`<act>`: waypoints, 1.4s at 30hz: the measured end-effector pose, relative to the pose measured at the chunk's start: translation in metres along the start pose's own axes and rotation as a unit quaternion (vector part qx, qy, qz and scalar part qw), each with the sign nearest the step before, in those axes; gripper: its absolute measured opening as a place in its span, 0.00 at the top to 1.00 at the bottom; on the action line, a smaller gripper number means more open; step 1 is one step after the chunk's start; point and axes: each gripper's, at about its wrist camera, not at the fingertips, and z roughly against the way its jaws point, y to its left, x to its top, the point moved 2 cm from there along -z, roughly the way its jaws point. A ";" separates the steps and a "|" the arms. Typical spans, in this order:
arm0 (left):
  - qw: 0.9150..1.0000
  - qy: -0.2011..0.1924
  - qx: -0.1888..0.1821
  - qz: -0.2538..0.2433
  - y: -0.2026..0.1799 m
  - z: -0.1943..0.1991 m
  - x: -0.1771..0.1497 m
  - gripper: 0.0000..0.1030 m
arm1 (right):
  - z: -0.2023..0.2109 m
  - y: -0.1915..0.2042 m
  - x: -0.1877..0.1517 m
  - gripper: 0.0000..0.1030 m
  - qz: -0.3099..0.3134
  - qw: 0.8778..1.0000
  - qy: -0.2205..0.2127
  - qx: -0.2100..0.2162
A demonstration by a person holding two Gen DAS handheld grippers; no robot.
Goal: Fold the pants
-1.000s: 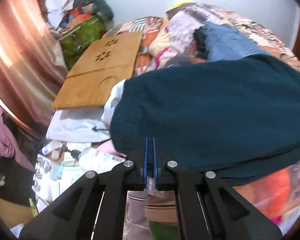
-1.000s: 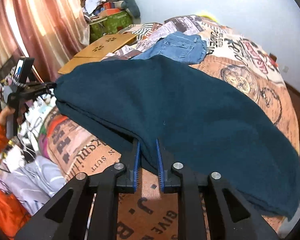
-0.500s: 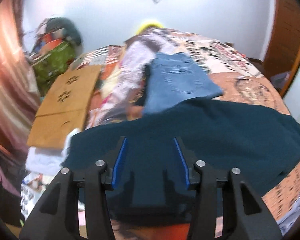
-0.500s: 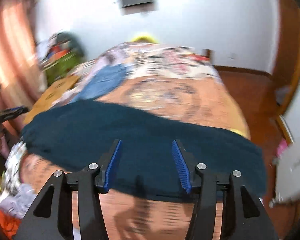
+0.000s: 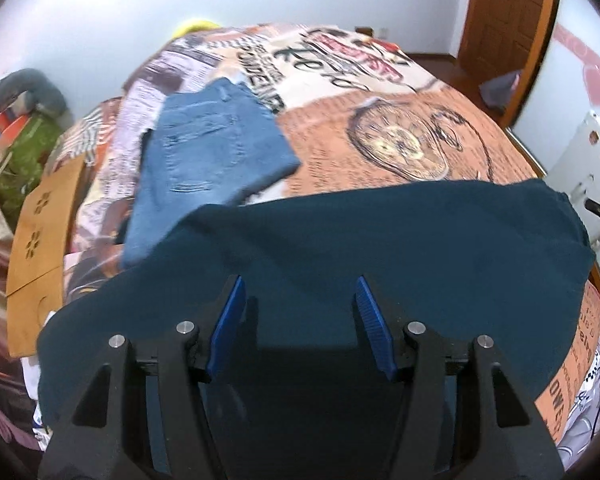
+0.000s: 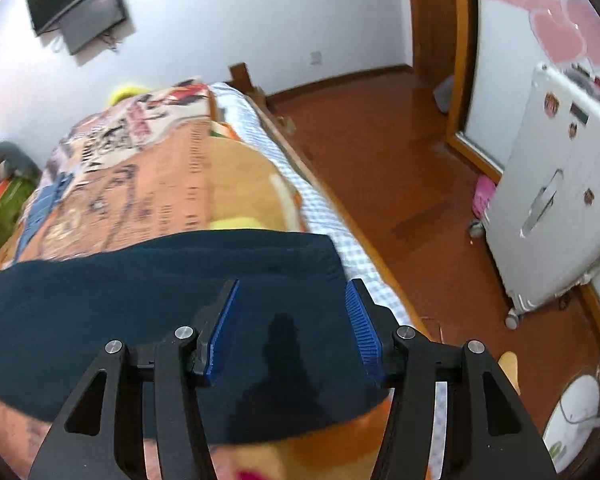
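Bed point(image 5: 400, 92) under a printed orange-and-cream cover, filling most of both views, wooden floor point(image 6: 400, 168) off its far side

Dark teal pants point(image 5: 380, 248) spread flat across the near part of the bed, reaching almost from one edge to the other; right-hand end of them point(image 6: 284, 256) stopping just short of the checked sheet point(image 6: 320, 216) at the bed's edge

Folded blue jeans point(image 5: 208, 152) farther up the cover, near corner tucked under or touching the teal fabric, hard to tell which

White appliance point(image 6: 556, 208) standing on the floor well apart from the bed; wooden board point(image 5: 40, 232) with flower cut-outs lying along the bed's other side

Left claw point(image 5: 300, 300) hanging over the middle of the pants, blue pads point(image 5: 228, 320) parted about halfway, jaws just widened a little more, nothing clamped, cloth only below the gap

Right claw point(image 6: 292, 304) over the pants' end near the bed edge, pads point(image 6: 360, 320) likewise roughly half apart after just spreading, gripping nothing, fabric lying loose beneath
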 end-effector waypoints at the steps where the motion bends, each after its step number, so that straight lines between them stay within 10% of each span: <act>1: 1.000 0.008 -0.001 -0.003 -0.005 -0.007 0.001 0.44 | -0.008 -0.004 0.002 0.52 -0.006 1.000 0.003 0.003; 9: 1.000 0.022 0.007 0.006 -0.011 -0.033 0.001 0.36 | -0.067 -0.024 0.007 0.53 -0.035 0.996 0.065 0.039; 18: 1.000 0.020 0.014 0.012 -0.010 -0.035 0.000 0.31 | -0.045 -0.007 0.000 0.92 0.023 1.000 0.010 0.012; 32: 1.000 0.015 0.017 0.012 -0.009 -0.034 -0.002 0.31 | -0.027 0.003 0.037 0.94 0.065 0.995 -0.074 -0.031; 42: 1.000 0.022 0.012 0.019 -0.006 -0.032 -0.002 0.28 | -0.075 -0.011 0.024 0.82 0.025 0.998 0.052 -0.007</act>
